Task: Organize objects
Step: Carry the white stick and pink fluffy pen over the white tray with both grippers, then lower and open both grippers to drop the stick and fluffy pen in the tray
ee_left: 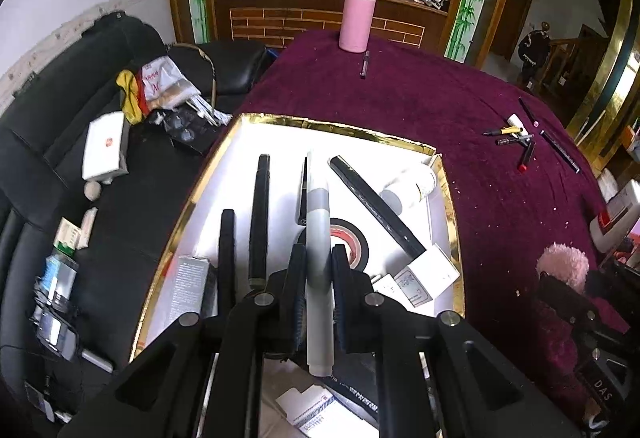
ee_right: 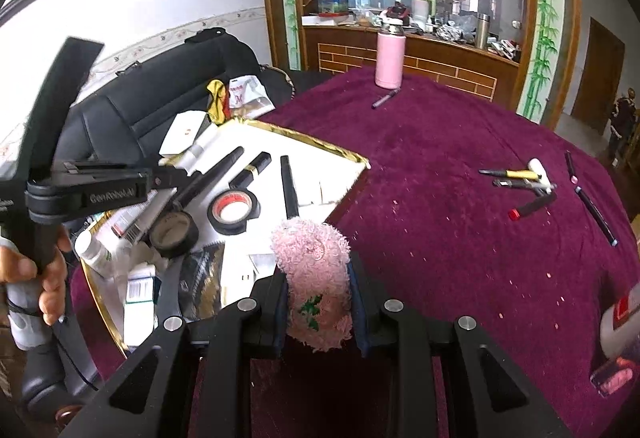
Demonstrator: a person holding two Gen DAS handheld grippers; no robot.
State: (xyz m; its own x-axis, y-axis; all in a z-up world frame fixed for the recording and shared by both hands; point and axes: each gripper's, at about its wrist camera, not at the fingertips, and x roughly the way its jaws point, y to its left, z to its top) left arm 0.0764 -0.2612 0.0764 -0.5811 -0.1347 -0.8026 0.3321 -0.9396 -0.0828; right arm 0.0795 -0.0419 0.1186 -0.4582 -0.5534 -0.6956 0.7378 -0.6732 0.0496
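Over the gold-rimmed white tray [ee_left: 448,198] a grey-and-white marker pen [ee_left: 318,238] is clamped in the left claw [ee_left: 316,266], a fluffy pink cloth [ee_right: 316,270] in the right claw [ee_right: 318,298] beside it; released carelessly, the pen could be knocked off onto the black tape roll [ee_left: 352,242].

Maroon tablecloth [ee_left: 460,110], pink bottle [ee_left: 357,23], gold-rimmed white tray [ee_left: 320,126].

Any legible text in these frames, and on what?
"GenRobot.AI": side of the left tool, slightly blurred.
"DAS": black tool part at the left view's lower right; more may be cut off.
Print on the boxes and black marker in the tray: too small.
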